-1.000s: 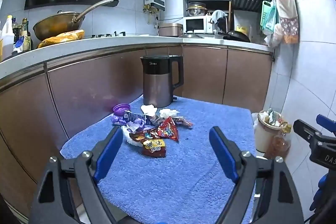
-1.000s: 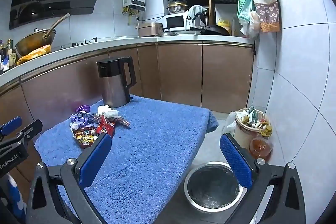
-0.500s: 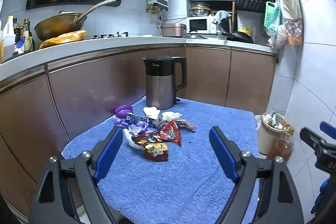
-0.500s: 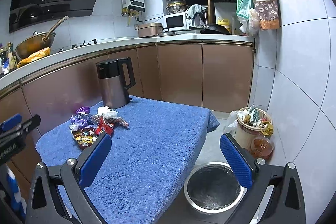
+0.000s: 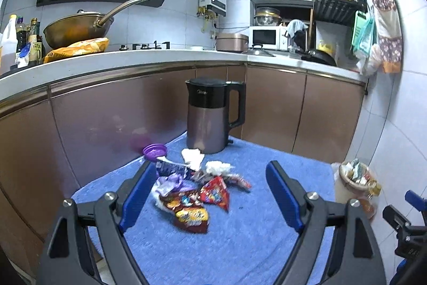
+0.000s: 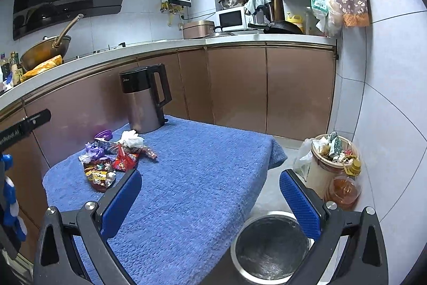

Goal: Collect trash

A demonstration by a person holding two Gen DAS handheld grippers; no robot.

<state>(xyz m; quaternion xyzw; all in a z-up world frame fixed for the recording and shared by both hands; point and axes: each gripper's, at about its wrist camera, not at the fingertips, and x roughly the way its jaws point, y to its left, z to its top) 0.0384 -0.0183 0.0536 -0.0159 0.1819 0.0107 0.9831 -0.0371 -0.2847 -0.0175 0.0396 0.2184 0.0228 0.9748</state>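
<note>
A pile of trash lies on the blue towel-covered table: red and brown snack wrappers, a purple wrapper, crumpled white tissues and a purple lid. My left gripper is open and empty, hovering just short of the pile, which sits between its fingers in view. The pile also shows in the right wrist view. My right gripper is open and empty over the table's right edge, above a round steel bin on the floor.
A dark electric kettle stands on the table behind the pile. A full beige waste basket and an oil bottle stand on the floor by the right wall. Brown cabinets and a counter run behind the table.
My left gripper has moved forward toward the pile, which now looks larger and nearer. My right gripper has drifted slightly; both stay open.
</note>
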